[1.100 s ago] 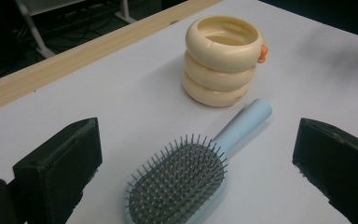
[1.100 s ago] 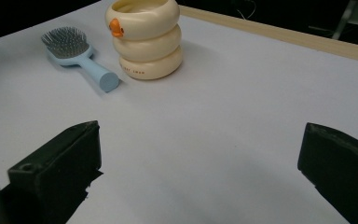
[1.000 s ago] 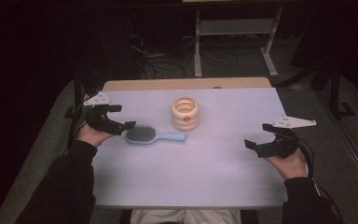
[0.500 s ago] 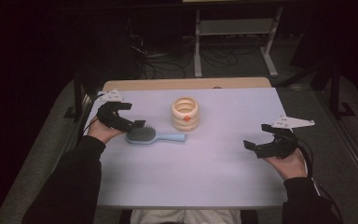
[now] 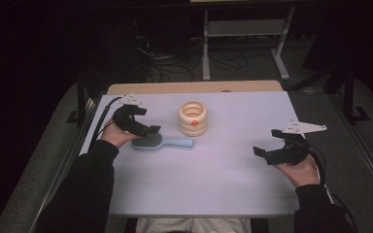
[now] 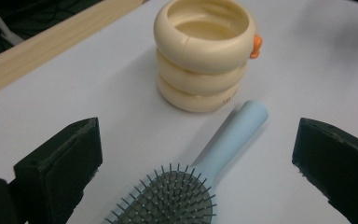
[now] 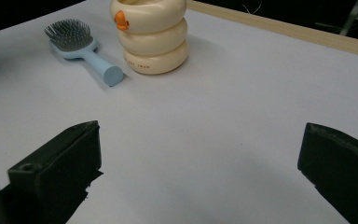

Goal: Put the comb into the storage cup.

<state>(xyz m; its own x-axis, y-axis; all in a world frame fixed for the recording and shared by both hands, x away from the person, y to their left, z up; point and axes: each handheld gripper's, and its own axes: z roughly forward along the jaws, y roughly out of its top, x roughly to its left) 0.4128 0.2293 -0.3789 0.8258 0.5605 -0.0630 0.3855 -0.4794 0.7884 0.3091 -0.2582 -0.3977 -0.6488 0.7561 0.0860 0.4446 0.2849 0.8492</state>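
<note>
Left gripper (image 5: 148, 132): held over the head of the hairbrush near the table's left edge; in the left gripper view the two black jaws are seen spread wide, one on each side of the brush head, with nothing pinched between them and no contact with the brush to be made out.

Right gripper (image 5: 267, 153): held just above the white surface near the right edge, well apart from the other things; in the right gripper view its jaws are spread wide with bare surface between them.

Hairbrush (image 6: 200, 179): a light blue paddle brush with a dark grey bristle pad, laid flat on the table, bristles up, left of centre; the handle is pointed toward the cream holder, and its rounded end lies just beside the holder's base; whether they touch cannot be told.

Cream holder (image 5: 193, 118): a cup shaped like three stacked rings, stood upright toward the far edge, near the middle; a small orange knob is carried on the top ring; its inside is seen empty in the left gripper view.

Writing: a short line of small dark print is seen on the lowest ring in both gripper views; it is too small to be read.

Table (image 5: 233, 194): covered by a white sheet, with a strip of pale wood left bare along the far edge.
</note>
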